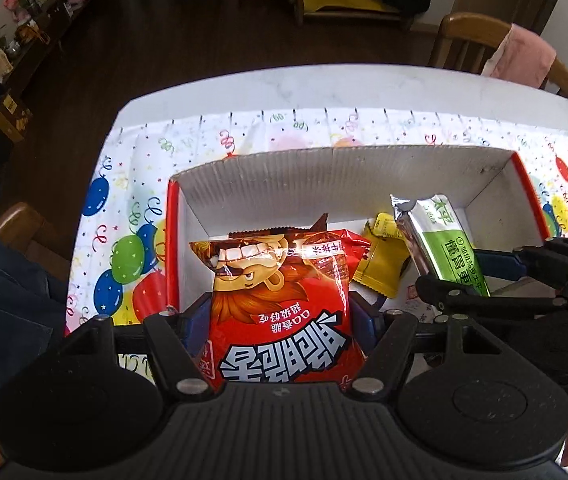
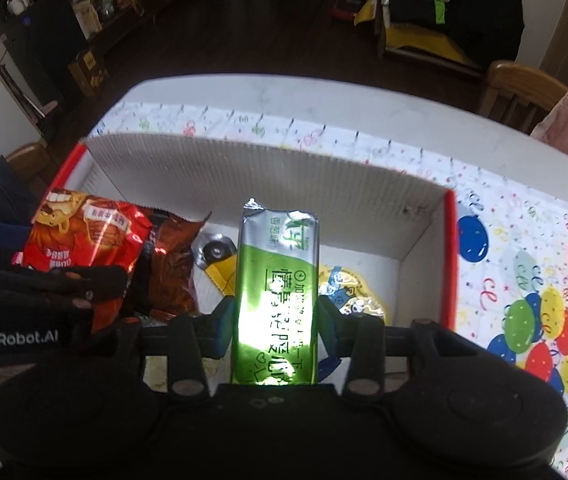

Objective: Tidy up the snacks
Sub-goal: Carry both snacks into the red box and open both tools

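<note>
1. The red snack bag [image 1: 279, 300] is clamped between the pads of the left gripper [image 1: 279, 316] and is held above the near left part of the cardboard box [image 1: 324, 176].
2. The green snack packet [image 2: 275, 296] is clamped by the right gripper [image 2: 273, 320] over the middle of the box, near its front edge.
3. A yellow packet [image 1: 380, 260] and a dark red-brown bag [image 2: 171, 264] already lie on the box floor; a further foil item seems to be beside them.
4. The step in hand is judged to be placement. Both packets should be lowered to bare floor, then released.
5. The box rests on the balloon-print cloth [image 1: 123, 208].
</note>
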`<act>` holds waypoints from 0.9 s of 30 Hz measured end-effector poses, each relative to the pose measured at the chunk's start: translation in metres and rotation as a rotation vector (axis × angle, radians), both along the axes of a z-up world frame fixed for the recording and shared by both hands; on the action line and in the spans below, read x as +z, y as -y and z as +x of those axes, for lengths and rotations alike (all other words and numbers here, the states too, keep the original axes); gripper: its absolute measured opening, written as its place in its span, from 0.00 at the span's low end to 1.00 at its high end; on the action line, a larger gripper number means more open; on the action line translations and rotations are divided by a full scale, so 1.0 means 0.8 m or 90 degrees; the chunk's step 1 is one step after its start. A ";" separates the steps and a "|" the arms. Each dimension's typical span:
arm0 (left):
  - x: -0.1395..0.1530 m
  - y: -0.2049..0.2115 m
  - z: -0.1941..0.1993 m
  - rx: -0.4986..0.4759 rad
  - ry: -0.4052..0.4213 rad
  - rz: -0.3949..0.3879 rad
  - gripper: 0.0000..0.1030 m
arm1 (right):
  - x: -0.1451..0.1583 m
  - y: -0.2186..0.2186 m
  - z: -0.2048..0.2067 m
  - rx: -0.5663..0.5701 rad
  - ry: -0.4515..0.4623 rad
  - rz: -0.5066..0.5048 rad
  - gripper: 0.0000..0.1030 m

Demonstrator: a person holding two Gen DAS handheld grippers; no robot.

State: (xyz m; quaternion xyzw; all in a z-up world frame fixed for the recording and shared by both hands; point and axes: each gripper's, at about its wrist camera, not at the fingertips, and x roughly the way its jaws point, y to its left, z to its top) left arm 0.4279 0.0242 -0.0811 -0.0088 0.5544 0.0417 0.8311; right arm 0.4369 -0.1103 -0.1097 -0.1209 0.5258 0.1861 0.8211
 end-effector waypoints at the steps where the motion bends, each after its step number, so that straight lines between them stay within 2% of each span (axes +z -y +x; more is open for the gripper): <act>1: -0.004 0.000 0.002 -0.001 -0.008 0.000 0.67 | -0.005 0.000 0.002 0.002 -0.005 -0.005 0.40; 12: -0.035 -0.003 0.012 0.000 -0.057 -0.001 0.67 | -0.032 0.002 0.005 0.012 -0.047 -0.037 0.40; 20: -0.034 -0.008 0.009 0.012 -0.055 -0.014 0.67 | -0.030 0.005 0.004 0.001 -0.048 -0.035 0.43; 27: -0.019 -0.011 -0.007 0.012 -0.026 -0.020 0.67 | -0.012 0.011 -0.009 -0.006 -0.034 -0.013 0.48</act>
